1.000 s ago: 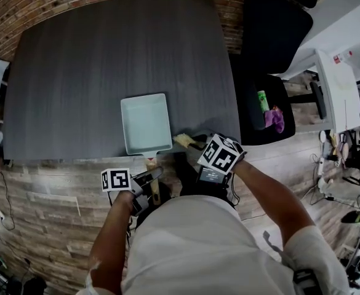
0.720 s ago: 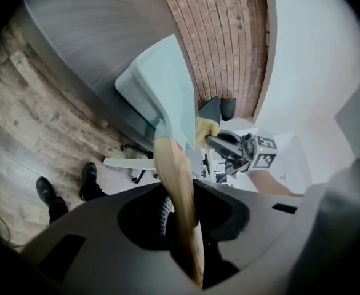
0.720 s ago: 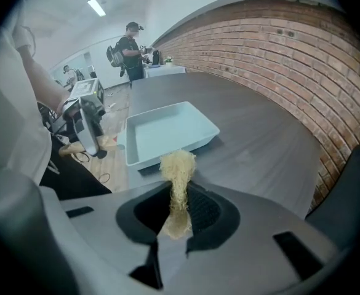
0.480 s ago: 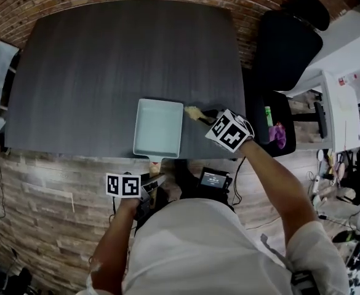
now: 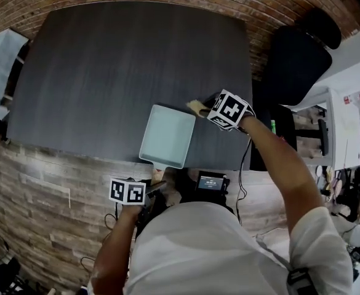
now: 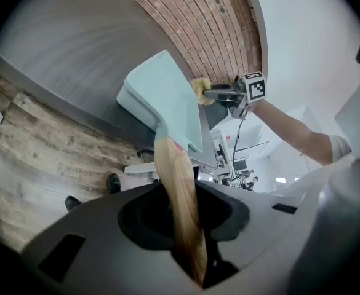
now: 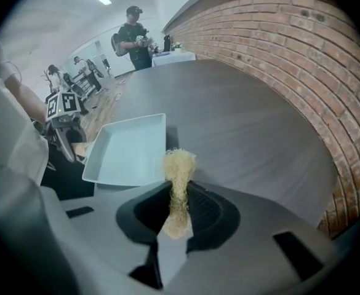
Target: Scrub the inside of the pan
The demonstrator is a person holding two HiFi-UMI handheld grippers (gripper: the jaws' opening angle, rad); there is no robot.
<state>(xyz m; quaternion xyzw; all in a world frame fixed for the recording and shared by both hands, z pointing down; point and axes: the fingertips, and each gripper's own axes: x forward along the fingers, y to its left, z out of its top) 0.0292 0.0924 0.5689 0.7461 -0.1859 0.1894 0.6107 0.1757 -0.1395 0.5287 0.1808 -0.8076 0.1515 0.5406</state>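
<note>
The left gripper (image 6: 184, 223) was clamped narrowly on a wooden handle (image 6: 175, 177). The handle ran straight out ahead of its jaws to the pale blue rectangular pan (image 5: 167, 135), which sat at the near edge of the dark table (image 5: 106, 72). The right gripper (image 7: 178, 211) pinched a straw-coloured fibrous scrubber (image 7: 179, 163), its tuft sticking out in front. The pan's corner lay just left of that tuft, though I couldn't tell whether they touched.

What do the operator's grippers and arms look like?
Left gripper and right gripper: grey moulded bodies, black jaw recesses, each with a white cube of black square markers. A thin black cable hangs from the right one. Person wears a white short-sleeved shirt; forearms bare.
</note>
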